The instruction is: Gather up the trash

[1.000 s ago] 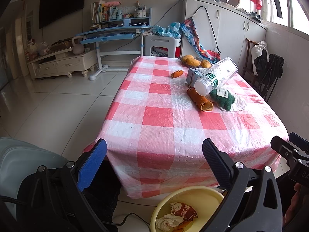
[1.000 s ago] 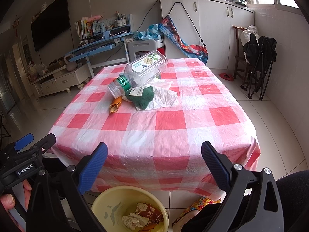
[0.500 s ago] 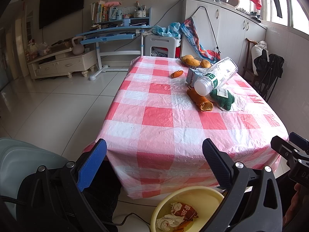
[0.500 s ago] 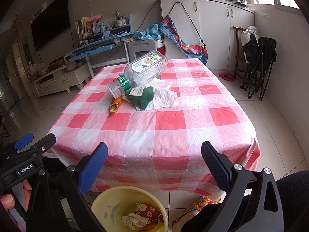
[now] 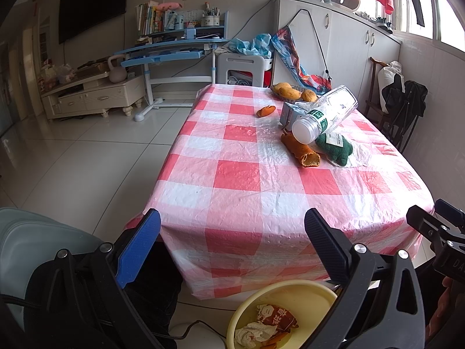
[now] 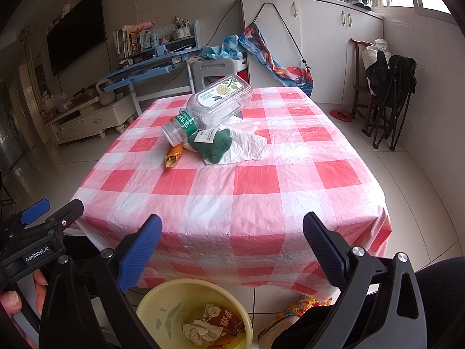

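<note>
Left gripper point(image 5: 232, 232) and right gripper point(image 6: 232, 232) are both hovering at the near edge of the bench point(image 6: 261, 197), each with its fingers spread wide and holding nothing. The bench is wearing a red-and-white checked cloth. Directly beneath and just ahead of both grippers, a yellow bin point(image 6: 162, 299) is standing on the floor; it is already holding a crumpled tissue point(image 6: 200, 331) and a red snack wrapper point(image 6: 223, 318).

The remaining trash is lying well ahead of the grippers, toward the far half of the bench. In the right wrist view, a clear plastic bottle point(image 6: 215, 101) is resting tilted, its mouth pointing toward the grippers and to the left. Just below its neck, an orange peel point(image 6: 174, 155) is lying on the cloth, touching or nearly touching the bottle. Beside the peel, to its right, a green cloth item point(image 6: 216, 145) with a white tag is sitting on a crumpled white plastic sheet point(image 6: 247, 147).

In the left wrist view, the same cluster is appearing ahead and to the right of the left gripper. Farther beyond it, a smaller peel piece point(image 5: 265, 111) is lying alone, and a basket of orange fruit point(image 5: 290, 91) is sitting near the far edge. A small carton point(image 5: 287, 115) is lying behind the bottle.
</note>
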### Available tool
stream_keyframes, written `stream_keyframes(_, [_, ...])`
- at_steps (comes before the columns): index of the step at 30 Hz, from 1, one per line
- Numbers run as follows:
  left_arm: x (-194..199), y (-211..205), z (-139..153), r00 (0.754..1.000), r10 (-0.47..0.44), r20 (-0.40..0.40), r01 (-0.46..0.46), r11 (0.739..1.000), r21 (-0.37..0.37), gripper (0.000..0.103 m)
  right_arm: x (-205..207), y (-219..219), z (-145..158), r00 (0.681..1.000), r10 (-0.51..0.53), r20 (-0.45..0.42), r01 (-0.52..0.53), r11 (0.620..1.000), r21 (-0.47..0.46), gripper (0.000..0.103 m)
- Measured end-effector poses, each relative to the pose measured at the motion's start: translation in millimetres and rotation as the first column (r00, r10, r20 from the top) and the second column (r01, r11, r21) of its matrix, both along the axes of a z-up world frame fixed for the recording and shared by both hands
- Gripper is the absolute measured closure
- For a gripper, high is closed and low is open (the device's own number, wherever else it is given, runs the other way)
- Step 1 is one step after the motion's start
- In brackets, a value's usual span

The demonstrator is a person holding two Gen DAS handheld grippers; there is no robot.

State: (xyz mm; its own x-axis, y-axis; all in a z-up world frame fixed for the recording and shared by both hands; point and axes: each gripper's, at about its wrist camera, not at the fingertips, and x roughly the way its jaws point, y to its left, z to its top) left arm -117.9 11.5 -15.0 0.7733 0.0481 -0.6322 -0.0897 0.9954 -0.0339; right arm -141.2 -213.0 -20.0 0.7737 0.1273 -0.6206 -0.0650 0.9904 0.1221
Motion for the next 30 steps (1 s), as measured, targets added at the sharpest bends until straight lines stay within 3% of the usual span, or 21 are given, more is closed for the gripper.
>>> stream_keyframes(30, [0.1,-0.2,0.0,1.000,0.000,0.001,0.000,1.000,0.001,0.007,-1.7,-0.4,-2.7,1.000,0.002,-0.004,-0.002,1.000,-0.005,0.010])
